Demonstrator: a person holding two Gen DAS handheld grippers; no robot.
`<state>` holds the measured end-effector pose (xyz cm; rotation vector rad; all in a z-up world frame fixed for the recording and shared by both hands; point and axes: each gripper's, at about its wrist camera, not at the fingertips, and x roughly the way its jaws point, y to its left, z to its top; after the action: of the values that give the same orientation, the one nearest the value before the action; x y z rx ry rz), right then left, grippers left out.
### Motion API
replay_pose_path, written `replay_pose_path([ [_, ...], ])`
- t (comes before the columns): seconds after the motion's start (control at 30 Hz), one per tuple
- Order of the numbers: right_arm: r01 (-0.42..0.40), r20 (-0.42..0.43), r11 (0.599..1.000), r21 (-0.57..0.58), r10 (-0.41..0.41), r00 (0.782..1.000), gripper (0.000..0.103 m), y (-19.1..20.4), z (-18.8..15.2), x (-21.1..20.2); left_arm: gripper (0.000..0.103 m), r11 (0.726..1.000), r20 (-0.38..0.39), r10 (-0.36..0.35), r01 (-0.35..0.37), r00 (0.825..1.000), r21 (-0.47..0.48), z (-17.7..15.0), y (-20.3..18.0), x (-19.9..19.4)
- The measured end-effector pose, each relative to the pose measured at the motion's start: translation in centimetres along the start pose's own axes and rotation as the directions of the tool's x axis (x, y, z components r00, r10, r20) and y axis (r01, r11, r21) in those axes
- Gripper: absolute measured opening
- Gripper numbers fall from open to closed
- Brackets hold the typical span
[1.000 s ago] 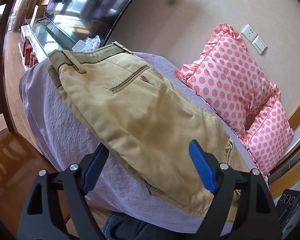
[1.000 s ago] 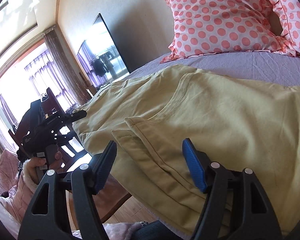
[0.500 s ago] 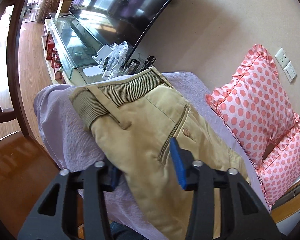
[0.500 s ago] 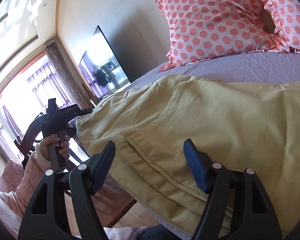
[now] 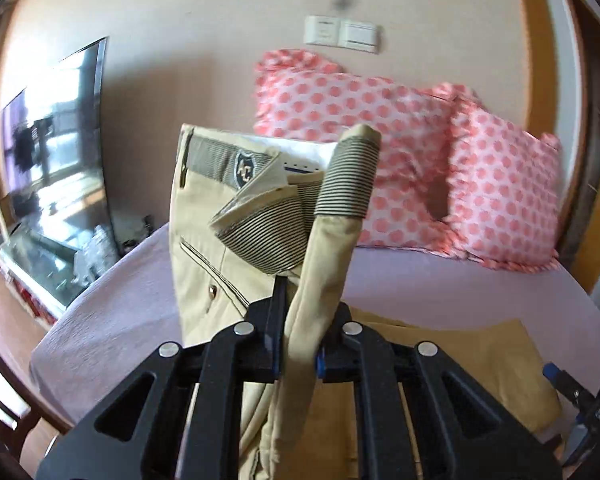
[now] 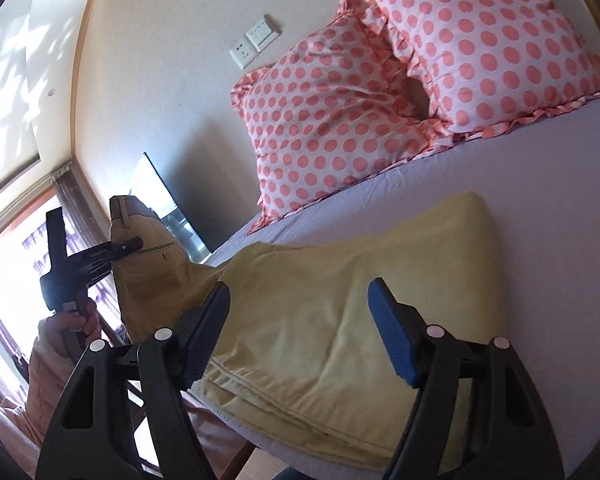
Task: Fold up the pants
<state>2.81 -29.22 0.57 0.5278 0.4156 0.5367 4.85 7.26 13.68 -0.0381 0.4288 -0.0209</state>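
Note:
The tan pants [image 5: 216,248] lie on a lilac bed. My left gripper [image 5: 298,354] is shut on the pants just below the striped waistband [image 5: 346,176] and holds the waist end up off the bed. In the right wrist view the left gripper [image 6: 134,245] shows at the far left with the lifted waist end [image 6: 140,256], while the folded legs [image 6: 340,312] rest flat near the bed's front edge. My right gripper [image 6: 300,320] is open and empty, just above the leg end.
Two pink polka-dot pillows [image 5: 380,168] lean on the wall at the back of the lilac bed [image 5: 440,284]. A television [image 5: 52,152] stands on a glass cabinet to the left. A wooden chair [image 6: 132,344] sits by the bed's front edge.
My left gripper closed on the pants at the waist and lifted that end upright off the bed. The right gripper stayed open over the leg end.

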Motion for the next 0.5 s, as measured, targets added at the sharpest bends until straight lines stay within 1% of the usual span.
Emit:
replay_pose_path([
  [0.03,0.024,0.027,0.999,0.026,-0.025,0.999,0.087,-1.0,0.2,-0.9,0.011,0.996,-0.001,-0.070,0.070,0.998,0.060,-0.3,-3.1,0.1],
  [0.07,0.042,0.051,0.998,0.055,-0.045,0.998,0.087,-1.9,0.3,-1.9,0.011,0.984,-0.018,-0.139,0.140,0.990,0.111,-0.8,-6.0,0.2],
  [0.1,0.058,0.069,0.995,0.083,-0.063,0.996,0.087,-2.8,0.3,-2.7,0.011,0.966,-0.052,-0.206,0.212,0.977,0.149,-1.7,-8.8,0.5],
  [0.13,0.068,0.081,0.992,0.106,-0.077,0.994,0.087,-3.6,0.4,-3.3,0.012,0.945,-0.095,-0.258,0.272,0.961,0.180,-2.7,-11.2,1.0],
  [0.17,0.080,0.092,0.989,0.126,-0.092,0.992,0.087,-4.2,0.4,-4.0,0.012,0.922,-0.147,-0.295,0.322,0.944,0.216,-4.1,-13.6,1.8],
  [0.23,0.100,0.101,0.983,0.155,-0.117,0.988,0.087,-5.2,0.4,-5.1,0.012,0.880,-0.265,-0.317,0.387,0.910,0.277,-7.5,-17.2,3.6],
  [0.27,0.107,0.101,0.980,0.166,-0.125,0.987,0.087,-5.8,0.5,-5.5,0.012,0.859,-0.325,-0.333,0.427,0.885,0.282,-9.0,-18.4,4.4],
  [0.3,0.112,0.099,0.978,0.176,-0.131,0.986,0.087,-6.1,0.6,-5.8,0.012,0.855,-0.343,-0.319,0.424,0.883,0.298,-10.2,-19.1,4.7],
  [0.37,0.112,0.096,0.975,0.192,-0.133,0.987,0.087,-6.7,0.8,-6.2,0.011,0.859,-0.291,-0.291,0.383,0.911,0.340,-10.7,-19.7,4.0],
  [0.4,0.107,0.092,0.974,0.201,-0.128,0.988,0.088,-7.0,1.0,-6.2,0.011,0.866,-0.267,-0.298,0.377,0.917,0.328,-10.2,-19.6,3.6],
  [0.47,0.079,0.089,0.971,0.224,-0.101,0.991,0.088,-7.4,1.4,-5.9,0.011,0.881,-0.224,-0.332,0.386,0.916,0.274,-8.6,-19.4,2.8],
  [0.5,0.064,0.089,0.970,0.235,-0.087,0.992,0.088,-7.5,1.5,-5.8,0.011,0.881,-0.197,-0.344,0.388,0.918,0.270,-8.0,-19.5,2.3],
])
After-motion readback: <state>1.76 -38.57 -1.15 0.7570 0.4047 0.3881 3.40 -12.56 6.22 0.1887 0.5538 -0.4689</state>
